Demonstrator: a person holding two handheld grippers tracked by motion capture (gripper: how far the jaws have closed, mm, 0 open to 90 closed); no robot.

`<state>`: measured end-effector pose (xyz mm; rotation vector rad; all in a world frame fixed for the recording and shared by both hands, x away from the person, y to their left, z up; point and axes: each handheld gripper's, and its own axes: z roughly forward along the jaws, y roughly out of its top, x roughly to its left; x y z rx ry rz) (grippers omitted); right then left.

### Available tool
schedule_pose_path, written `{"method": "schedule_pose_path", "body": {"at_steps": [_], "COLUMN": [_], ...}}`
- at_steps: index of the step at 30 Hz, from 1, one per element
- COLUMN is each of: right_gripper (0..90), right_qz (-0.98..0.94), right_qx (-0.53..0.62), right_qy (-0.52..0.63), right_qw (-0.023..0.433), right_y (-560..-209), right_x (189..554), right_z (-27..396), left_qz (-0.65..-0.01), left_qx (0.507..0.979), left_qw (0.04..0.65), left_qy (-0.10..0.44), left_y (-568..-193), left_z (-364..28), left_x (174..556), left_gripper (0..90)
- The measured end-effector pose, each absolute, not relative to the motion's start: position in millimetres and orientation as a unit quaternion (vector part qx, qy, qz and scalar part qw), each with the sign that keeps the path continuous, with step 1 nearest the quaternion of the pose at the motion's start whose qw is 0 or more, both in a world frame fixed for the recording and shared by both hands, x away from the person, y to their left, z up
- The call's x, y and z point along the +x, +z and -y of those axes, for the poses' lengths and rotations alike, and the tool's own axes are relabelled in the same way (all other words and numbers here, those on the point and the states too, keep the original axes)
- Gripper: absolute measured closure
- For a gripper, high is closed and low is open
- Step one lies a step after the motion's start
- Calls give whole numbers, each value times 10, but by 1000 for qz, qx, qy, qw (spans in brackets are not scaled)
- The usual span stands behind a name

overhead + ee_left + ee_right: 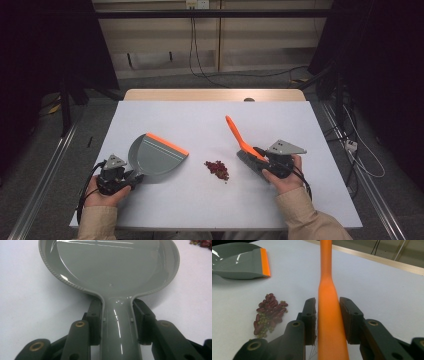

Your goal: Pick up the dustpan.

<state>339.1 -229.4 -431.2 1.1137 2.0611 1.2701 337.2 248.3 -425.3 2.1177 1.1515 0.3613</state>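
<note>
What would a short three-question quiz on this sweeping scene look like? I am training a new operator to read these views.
1. True or false: the left gripper is shut on the dustpan by its handle.
2. What lies on the table between the dustpan and the brush?
A. a heap of beans
B. a sponge
C. a cup
3. What colour is the brush handle that the right gripper holds?

Key
1. True: in the left gripper view both pads press the grey handle.
2. A: the heap of beans, red and small green ones.
3. Orange.
</note>
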Motion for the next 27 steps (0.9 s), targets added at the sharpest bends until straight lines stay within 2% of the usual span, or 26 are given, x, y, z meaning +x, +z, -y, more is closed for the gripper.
{"method": "schedule_pose_path", "body": {"at_steps": [5,12,20,27], "right_gripper": [614,601,696,706], "right_qz": [-754,-756,-773,-786], "right_qx": [405,404,398,404], "right_qy": [462,462,439,419], "right_qw": [232,228,226,210], "right_y": [-4317,-4271,-4192,-4152], "right_x": [3394,3399,3442,3483], "right_z": [2273,2268,2258,2257], "left_qz": [-419,-368,-316,-292], "left_qx": [824,848,874,886], "left_qw": [357,364,360,356], "left_qy": [132,112,81,54], "left_y": [-4183,-4096,-4089,-4125], "left_z": [-2486,-2420,-2282,-2183], "left_x": [3329,3210,3158,3102], "left_gripper": [630,630,630,629]}}
